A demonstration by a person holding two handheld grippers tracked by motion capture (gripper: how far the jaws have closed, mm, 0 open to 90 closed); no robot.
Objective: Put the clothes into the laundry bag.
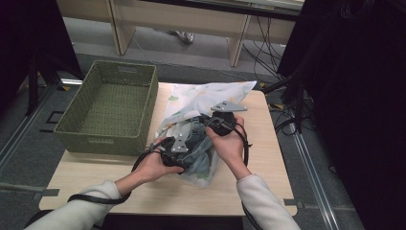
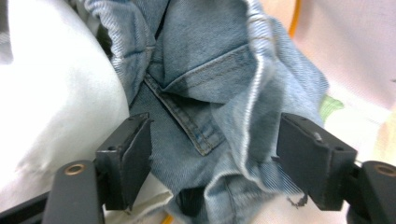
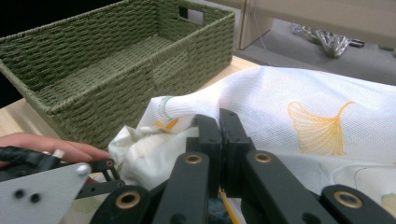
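This looks like a lab or recording workspace rather than a home. A small light-wood table [image 1: 249,191] stands on grey flooring with metal floor rails [image 1: 311,167] along both sides. Bundles of black cables [image 1: 268,45] hang under a pale workbench [image 1: 191,19] behind, and dark curtains [image 1: 354,96] close off the sides.

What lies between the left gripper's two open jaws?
In the left gripper view, a bunched fold of the blue denim garment lies between the left gripper jaws.
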